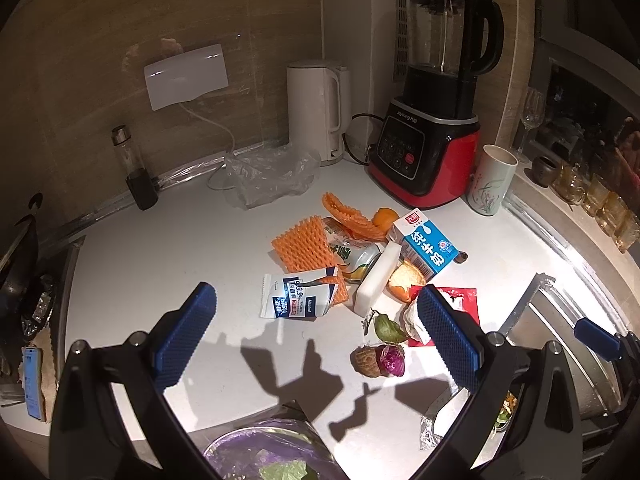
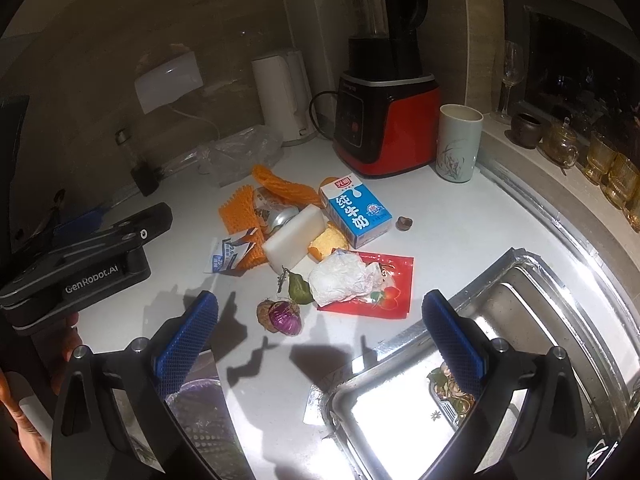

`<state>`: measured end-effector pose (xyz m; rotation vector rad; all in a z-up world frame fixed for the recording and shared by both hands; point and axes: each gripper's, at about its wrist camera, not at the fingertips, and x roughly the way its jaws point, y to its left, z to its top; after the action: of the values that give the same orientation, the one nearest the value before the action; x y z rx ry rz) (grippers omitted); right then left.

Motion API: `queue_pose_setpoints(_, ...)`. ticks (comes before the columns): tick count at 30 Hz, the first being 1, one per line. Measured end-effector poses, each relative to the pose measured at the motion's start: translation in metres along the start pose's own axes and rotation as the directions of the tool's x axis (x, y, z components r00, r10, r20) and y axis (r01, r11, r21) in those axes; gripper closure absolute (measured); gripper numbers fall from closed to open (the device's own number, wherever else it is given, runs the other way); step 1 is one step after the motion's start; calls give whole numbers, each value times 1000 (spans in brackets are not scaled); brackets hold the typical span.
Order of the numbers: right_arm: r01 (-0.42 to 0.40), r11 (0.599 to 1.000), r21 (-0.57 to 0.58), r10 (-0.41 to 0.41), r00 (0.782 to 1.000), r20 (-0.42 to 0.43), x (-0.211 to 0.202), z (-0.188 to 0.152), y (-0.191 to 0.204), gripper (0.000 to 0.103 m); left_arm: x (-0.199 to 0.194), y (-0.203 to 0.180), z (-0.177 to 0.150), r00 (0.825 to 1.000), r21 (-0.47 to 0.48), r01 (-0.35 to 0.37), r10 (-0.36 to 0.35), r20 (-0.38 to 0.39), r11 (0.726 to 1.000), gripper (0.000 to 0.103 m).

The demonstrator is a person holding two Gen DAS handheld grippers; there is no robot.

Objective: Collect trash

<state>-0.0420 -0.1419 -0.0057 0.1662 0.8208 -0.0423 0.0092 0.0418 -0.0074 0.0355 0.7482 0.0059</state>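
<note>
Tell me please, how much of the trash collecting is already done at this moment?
Almost nothing looks done. Both the left gripper and the right gripper are open and empty above the counter. The whole pile is left: the milk carton, the crumpled tissue on the red packet, the orange foam nets, the wipe sachet and the peels. A lined bin waits below.

bare counter (image 1: 160, 272) left of litter (image 1: 360, 264)

Both wrist views look down across the counter (image 1: 160, 240) toward its back wall, sharing the milk carton (image 2: 356, 210) clutter
</note>
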Motion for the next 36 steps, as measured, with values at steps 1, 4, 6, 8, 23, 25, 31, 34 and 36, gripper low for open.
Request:
queue_pose_setpoints(1, 5, 1000, 3, -5, 1000, -2, 0, 0, 0, 2, 0, 0, 0, 1000, -1, 0, 0, -2, 1000, 6)
queue_pose_setpoints(4, 6, 1000, 3, -6, 1000, -3, 1, -1, 0, 2, 1, 0, 0, 1000, -3, 8, -8, -8, 1000, 6)
queue_pose_setpoints(6, 2, 1000, -3, -2, 1000, -8, 3, -1, 0, 2, 2, 1, 0, 1000, -1, 9, -9, -11, 1000, 6)
queue_pose_setpoints(8, 8, 1000, -5, -8, 1000, -6, 4, -1, 0, 2, 3, 1, -1, 1000, 1, 13, -13, -12, 1000, 6)
queue_pose_setpoints(23, 10, 997, -74, -13, 999, -33, 58, -18, -28, 2, 59, 36, -43, 988, 96, 123, -112, -110, 988, 6)
queue_pose_setpoints(25, -20, 997, -73, 16, 999, -46, 68, -21, -32, 2, 73, 44, -50, 983, 96, 137, -123, -139, 986, 6)
queue_pose_setpoints(31, -29, 998, -60, 24, 996, -90, 99, -28, -42, 2, 118, 71, -56, 976, 52, 117, -105, -191, 992, 6)
queue_pose_setpoints(34, -38, 998, -44, 32, 993, -117, 111, -29, -45, 2, 136, 70, -50, 971, 43, 153, -142, -191, 987, 6)
queue_pose_setpoints(36, -36, 998, -46, 30, 992, -126, 118, -29, -45, 2, 146, 61, -46, 968, 61, 174, -159, -192, 983, 6)
